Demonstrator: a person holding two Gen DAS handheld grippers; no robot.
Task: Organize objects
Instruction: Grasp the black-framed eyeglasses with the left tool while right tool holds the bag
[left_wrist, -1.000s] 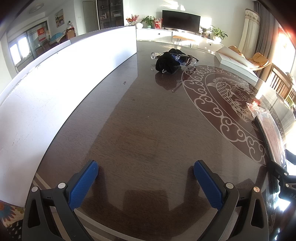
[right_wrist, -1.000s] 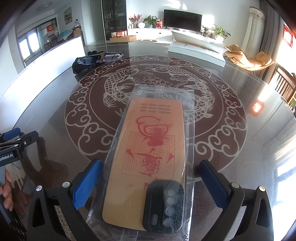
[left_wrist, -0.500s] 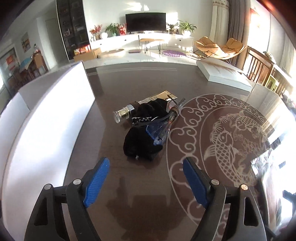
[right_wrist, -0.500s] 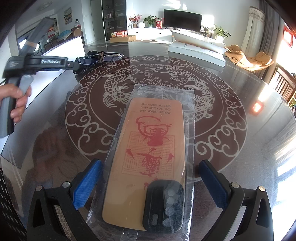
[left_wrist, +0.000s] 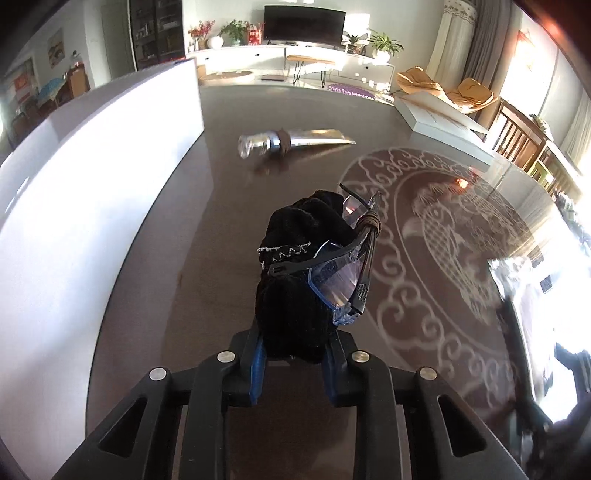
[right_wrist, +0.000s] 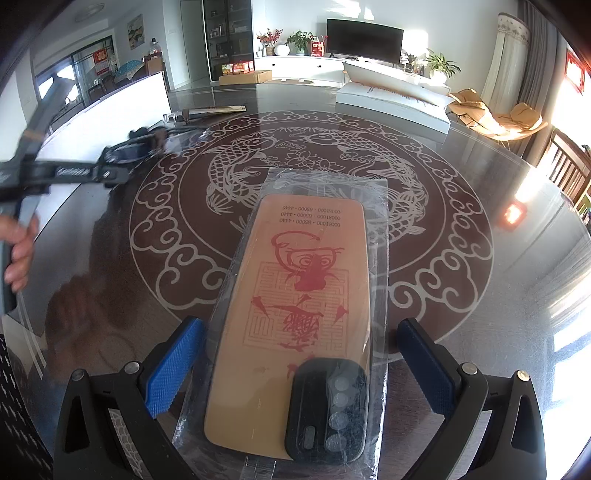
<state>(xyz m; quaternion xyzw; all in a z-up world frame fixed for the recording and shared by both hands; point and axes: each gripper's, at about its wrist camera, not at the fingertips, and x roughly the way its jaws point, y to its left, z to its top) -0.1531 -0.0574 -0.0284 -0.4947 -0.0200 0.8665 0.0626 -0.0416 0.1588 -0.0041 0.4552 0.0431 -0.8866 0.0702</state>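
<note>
Left tongs (left_wrist: 293, 363) closing on black cloth bundle (left_wrist: 295, 280); earlier gaping over bare counter (left_wrist: 184, 258).
Right tongs (right_wrist: 295, 365) unchanged, released, straddling bagged phone case (right_wrist: 295, 332), pitched downward.

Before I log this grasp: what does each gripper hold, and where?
Left gripper: jaws closing on the black cloth bundle's near end. Right gripper: open, holding nothing.

L tool (left_wrist: 293, 363) crossed table – jaws closing on black cloth (left_wrist: 295, 280), glasses (left_wrist: 340, 273) riding along.

Each black-framed gripper (right_wrist: 295, 363) has blue textured pads (right_wrist: 173, 365) and silver screws.
</note>
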